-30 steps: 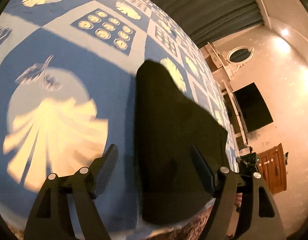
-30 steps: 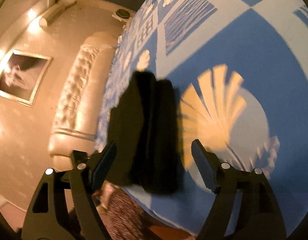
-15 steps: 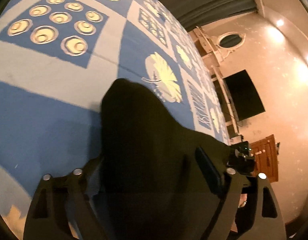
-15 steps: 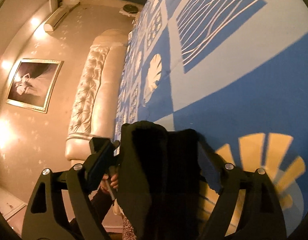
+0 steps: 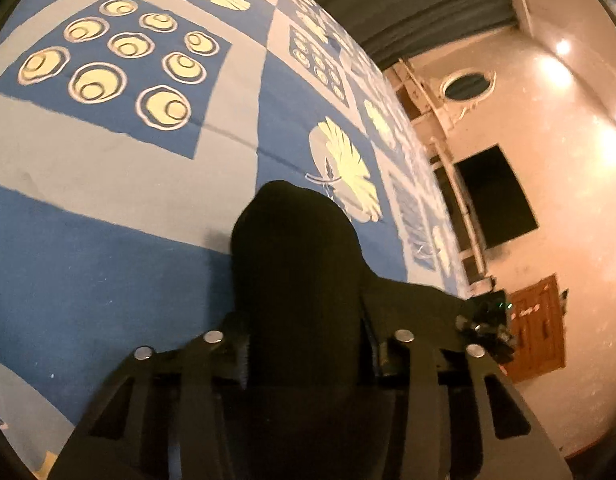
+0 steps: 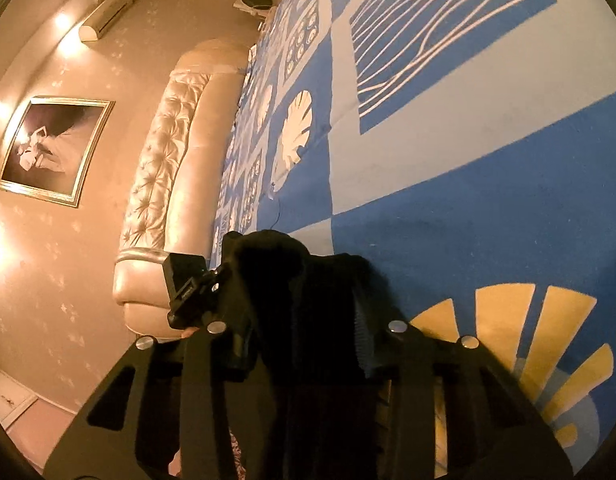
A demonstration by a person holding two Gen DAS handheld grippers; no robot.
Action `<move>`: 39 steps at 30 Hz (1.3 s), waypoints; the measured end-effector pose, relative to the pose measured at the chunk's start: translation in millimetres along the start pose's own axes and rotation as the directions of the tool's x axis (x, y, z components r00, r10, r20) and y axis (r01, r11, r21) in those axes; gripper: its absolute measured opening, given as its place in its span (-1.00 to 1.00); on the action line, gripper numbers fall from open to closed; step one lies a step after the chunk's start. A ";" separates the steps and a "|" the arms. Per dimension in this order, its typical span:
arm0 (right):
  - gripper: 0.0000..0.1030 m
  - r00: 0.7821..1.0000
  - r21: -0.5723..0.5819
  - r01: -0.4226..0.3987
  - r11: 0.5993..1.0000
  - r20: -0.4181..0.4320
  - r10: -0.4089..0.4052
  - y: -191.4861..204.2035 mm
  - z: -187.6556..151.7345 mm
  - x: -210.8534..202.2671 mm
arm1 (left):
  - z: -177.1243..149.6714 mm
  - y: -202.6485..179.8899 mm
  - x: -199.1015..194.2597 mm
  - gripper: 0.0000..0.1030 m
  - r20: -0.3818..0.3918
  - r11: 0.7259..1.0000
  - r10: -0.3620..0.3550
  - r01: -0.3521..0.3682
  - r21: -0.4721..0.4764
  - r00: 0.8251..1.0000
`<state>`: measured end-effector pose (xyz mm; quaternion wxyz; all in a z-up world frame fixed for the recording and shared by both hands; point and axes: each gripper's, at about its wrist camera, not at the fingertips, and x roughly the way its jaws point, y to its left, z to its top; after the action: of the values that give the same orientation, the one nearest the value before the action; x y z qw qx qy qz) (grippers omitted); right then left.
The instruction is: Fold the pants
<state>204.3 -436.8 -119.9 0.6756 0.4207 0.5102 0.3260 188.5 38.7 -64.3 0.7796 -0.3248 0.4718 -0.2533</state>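
The black pants [image 5: 296, 264] lie folded in a narrow stack on the blue patterned bedspread [image 5: 108, 260] near the bed's edge. My left gripper [image 5: 304, 344] is shut on the near end of the pants, the cloth bulging up between its jaws. My right gripper [image 6: 304, 340] is shut on the other side of the same black pants [image 6: 276, 280]. Each view shows the other gripper at the far side of the cloth: the right one in the left wrist view [image 5: 487, 324], the left one in the right wrist view [image 6: 188, 288].
The bedspread [image 6: 467, 160] stretches away ahead of both grippers. A cream tufted headboard [image 6: 164, 184] and a framed picture [image 6: 52, 148] stand on one side. A dark wall screen [image 5: 495, 196], a white shelf and a wooden cabinet [image 5: 535, 328] stand on the other.
Both grippers moved in over the pants with jaws open and have closed on the cloth from opposite sides. The cloth now bunches up between the jaws.
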 end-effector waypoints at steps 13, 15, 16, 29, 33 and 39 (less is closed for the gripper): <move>-0.37 0.998 -0.014 -0.021 1.000 0.051 0.022 13.0 45.2 21.2 | 50.0 0.7 0.2 -0.28 0.062 1.000 0.023 -0.023 0.010 0.998; -0.37 0.998 -0.008 -0.023 1.000 0.057 0.023 11.1 55.8 26.2 | 59.8 1.6 3.2 -0.28 0.060 0.999 0.031 -0.032 0.016 0.998; -0.37 0.998 -0.004 -0.020 1.000 0.059 0.020 9.9 59.6 28.5 | 63.8 3.8 5.0 -0.28 0.056 0.999 0.033 -0.034 0.013 0.998; 0.13 0.995 0.064 -0.077 0.995 0.061 0.073 -8.1 49.1 21.8 | 37.7 19.6 -13.5 0.39 0.065 0.987 -0.147 0.150 -0.056 0.987; 0.15 0.993 0.071 -0.103 0.992 0.062 0.099 -12.6 22.2 11.8 | 5.0 17.4 -30.6 0.41 0.081 0.984 -0.164 0.169 -0.056 0.983; 0.17 0.992 0.068 -0.124 0.990 0.020 0.123 -9.7 -15.7 9.9 | -36.1 7.2 -40.3 0.41 0.053 0.989 -0.143 0.144 -0.018 0.988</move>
<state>192.0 -428.6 -134.7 0.6430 0.4771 0.4890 0.3460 139.4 62.1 -59.0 0.7677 -0.3730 0.4297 -0.2948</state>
